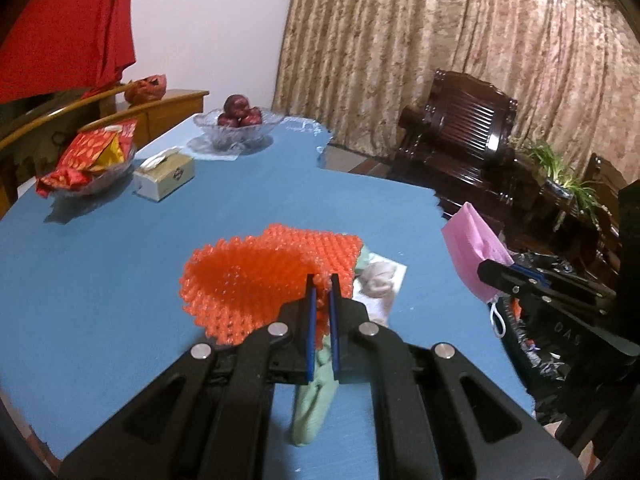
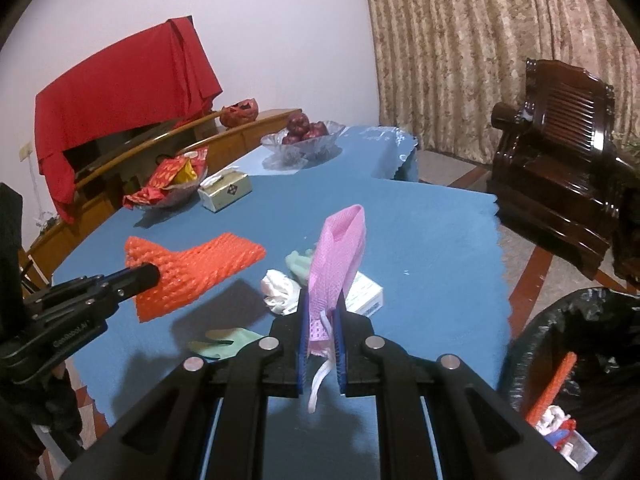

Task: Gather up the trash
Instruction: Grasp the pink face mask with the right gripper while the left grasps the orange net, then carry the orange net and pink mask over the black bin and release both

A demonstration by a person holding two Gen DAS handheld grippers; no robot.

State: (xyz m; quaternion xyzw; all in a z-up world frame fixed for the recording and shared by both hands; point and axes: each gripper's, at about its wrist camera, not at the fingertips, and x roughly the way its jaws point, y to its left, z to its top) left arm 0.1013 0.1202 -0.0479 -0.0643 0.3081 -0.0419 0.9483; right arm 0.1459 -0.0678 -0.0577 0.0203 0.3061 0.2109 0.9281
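My left gripper is shut on an edge of an orange foam net, held up above the blue table. In the right wrist view the same orange net hangs from the left gripper at the left. My right gripper is shut on a pink face mask, whose white ear loop dangles below the pads. A green glove, a crumpled white tissue and a small white box lie on the table. The pink mask also shows at the right of the left wrist view.
A bin lined with a black bag stands off the table's right edge with trash inside. At the far side sit a glass bowl of apples, a tissue box and a snack dish. A dark wooden armchair stands at the right.
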